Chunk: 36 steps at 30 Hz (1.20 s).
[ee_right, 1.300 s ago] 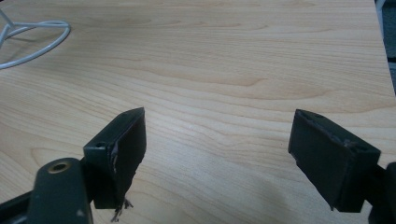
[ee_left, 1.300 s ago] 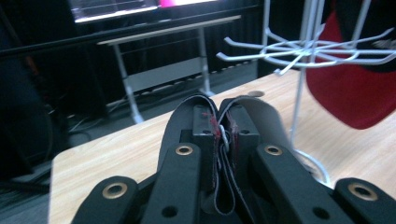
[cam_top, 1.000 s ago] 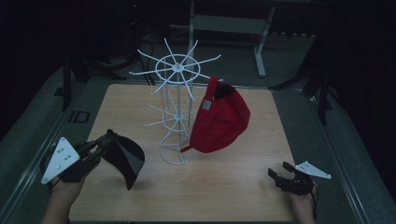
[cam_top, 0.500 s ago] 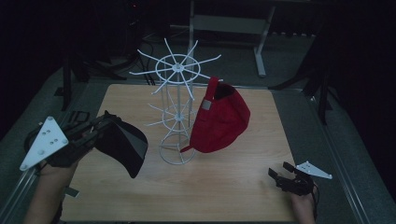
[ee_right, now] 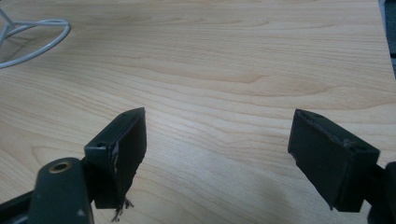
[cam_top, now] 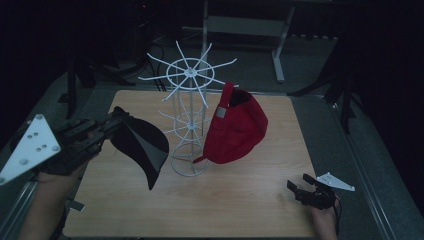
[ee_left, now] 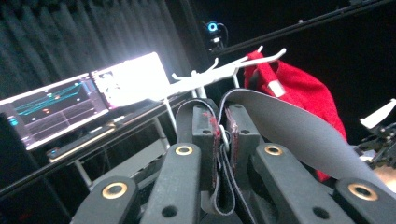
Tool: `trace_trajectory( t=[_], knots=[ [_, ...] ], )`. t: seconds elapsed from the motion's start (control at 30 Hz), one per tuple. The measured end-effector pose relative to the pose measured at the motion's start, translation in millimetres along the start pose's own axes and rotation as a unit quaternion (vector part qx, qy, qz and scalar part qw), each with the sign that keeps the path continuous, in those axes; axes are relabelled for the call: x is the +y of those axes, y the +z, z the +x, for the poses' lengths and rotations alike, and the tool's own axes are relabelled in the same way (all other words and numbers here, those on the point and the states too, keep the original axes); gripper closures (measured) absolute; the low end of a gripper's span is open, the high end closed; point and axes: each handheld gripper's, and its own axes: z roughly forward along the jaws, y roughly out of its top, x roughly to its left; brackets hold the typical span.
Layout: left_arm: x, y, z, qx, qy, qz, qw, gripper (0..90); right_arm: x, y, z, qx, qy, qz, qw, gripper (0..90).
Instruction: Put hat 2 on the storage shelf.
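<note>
One cap hung, one in hand, by my reading. My left gripper [cam_top: 107, 131] has its jaws pinched tight on the rear strap of the black cap [cam_top: 142, 146]; in the left gripper view the strap loops between the two pads [ee_left: 208, 135] and the brim sweeps off to the right of them. The cap dangles clear of the table [cam_top: 240, 210], brim hanging below and just ahead of the jaws.

Left to do, as I judge it: carry the black cap further in and over, catch the strap opening on a free prong, let go.

Pose, left: forearm enters from the lower left corner, gripper held high off the tabletop and pointed toward the white wire rack [cam_top: 190, 120], jaws roughly level. The grey plate rides on top, tilted toward me.

Just ahead of the black cap stands the rack, its ring base on the wood. Beyond the rack's post, on the far side from my left gripper, the red cap [cam_top: 239, 131] hangs from an upper prong, clear of the table.

Right gripper [cam_top: 296, 188]: low near the front right corner of the table, well apart from the rack, jaws spread wide with nothing between them, bare wood ahead. I read it as idle.
</note>
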Motion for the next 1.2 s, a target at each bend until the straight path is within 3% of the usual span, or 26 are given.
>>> trace_trajectory(
  t=[0.23,0.5,0.67,0.93,1.2],
  knots=[
    [22.7,22.7,5.2,-0.014,0.000,-0.006,0.9999,85.0,-0.1,-0.1,0.2,-0.001,-0.001,0.002,1.0000,19.3],
    [35.9,46.8,6.6,-0.030,-0.008,-0.008,0.9995,84.9,0.0,0.4,0.4,-0.001,-0.001,0.005,1.0000,19.3],
    [43.0,56.4,2.8,-0.040,-0.005,-0.009,0.9992,84.9,0.0,0.5,0.1,0.000,0.000,0.005,1.0000,19.3],
    [51.6,73.8,-10.9,-0.058,0.000,0.010,0.9983,84.8,0.4,1.4,0.3,-0.001,-0.002,0.010,0.9999,19.4],
    [54.8,81.7,-19.0,-0.062,0.001,0.028,0.9977,84.7,0.8,2.4,0.3,-0.002,-0.003,0.015,0.9999,19.4]
  ],
)
